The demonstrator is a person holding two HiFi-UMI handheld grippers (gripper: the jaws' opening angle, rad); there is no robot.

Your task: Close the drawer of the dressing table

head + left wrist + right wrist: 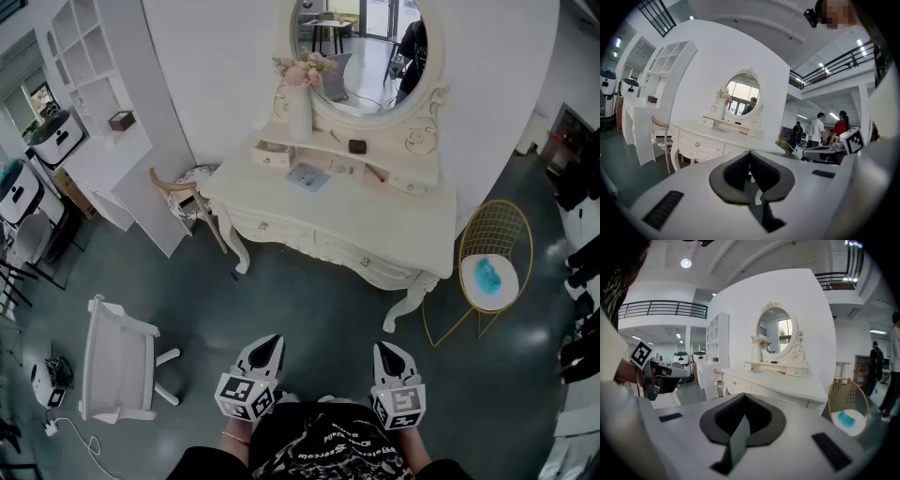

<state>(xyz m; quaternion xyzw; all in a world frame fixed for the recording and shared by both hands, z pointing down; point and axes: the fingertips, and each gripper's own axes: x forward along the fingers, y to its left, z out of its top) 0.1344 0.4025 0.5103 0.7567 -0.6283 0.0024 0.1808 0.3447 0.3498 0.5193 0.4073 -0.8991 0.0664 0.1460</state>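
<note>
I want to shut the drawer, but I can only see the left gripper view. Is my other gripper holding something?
Observer: No. The right gripper is shut, with nothing between its jaws.
Operator: Is anything on the floor next to me?
Observer: Yes, a white chair stands off to your left, apart from the dressing table.
Operator: What about the other side?
Observer: By the table's right end there is a gold wire chair with something blue on its seat.
</note>
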